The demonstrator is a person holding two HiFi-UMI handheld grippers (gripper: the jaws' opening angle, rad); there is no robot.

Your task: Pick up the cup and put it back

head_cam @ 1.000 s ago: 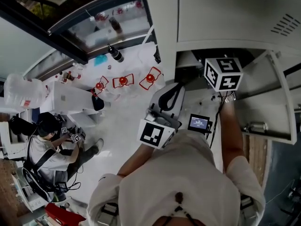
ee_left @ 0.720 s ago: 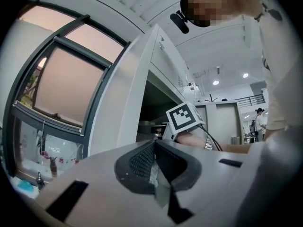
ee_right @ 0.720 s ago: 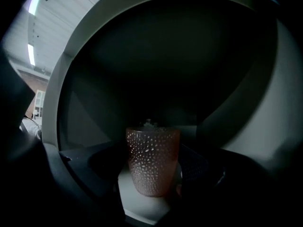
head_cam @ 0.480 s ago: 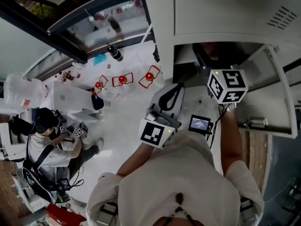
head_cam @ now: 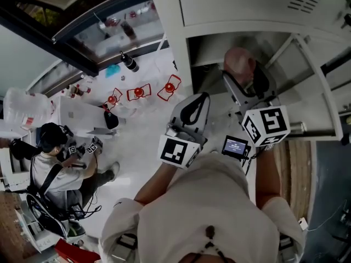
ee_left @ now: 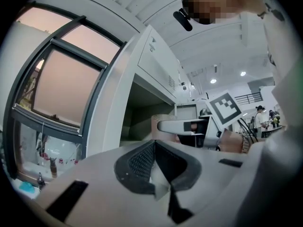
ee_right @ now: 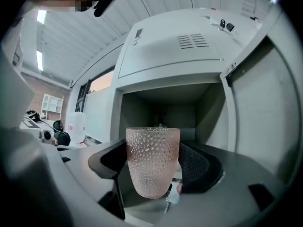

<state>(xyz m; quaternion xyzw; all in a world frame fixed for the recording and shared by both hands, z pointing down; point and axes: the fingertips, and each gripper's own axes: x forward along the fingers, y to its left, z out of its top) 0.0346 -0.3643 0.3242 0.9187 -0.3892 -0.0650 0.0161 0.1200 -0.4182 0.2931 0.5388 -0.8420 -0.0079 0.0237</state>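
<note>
A pink dimpled glass cup (ee_right: 152, 161) stands upright between the black pads of my right gripper (ee_right: 154, 167), which is shut on it. In the head view the cup (head_cam: 239, 63) is held just in front of the open white wall cabinet (head_cam: 219, 45), with the right gripper (head_cam: 242, 76) below it and its marker cube nearer me. The left gripper (head_cam: 197, 101) hangs to the left of the cabinet with its jaws shut on nothing. From the left gripper view its jaws (ee_left: 154, 148) meet, and the cup (ee_left: 162, 122) shows beyond them.
The cabinet's door (head_cam: 324, 92) stands open at the right, and its inside (ee_right: 176, 109) looks dark and mostly bare. A small screen (head_cam: 235, 146) sits between the grippers. Far below left, a person (head_cam: 55, 166) sits by a large water bottle (head_cam: 24, 107).
My right gripper has drawn back out of the cabinet toward me, and the pink cup has come into sight in its jaws. The left gripper has hardly moved.
</note>
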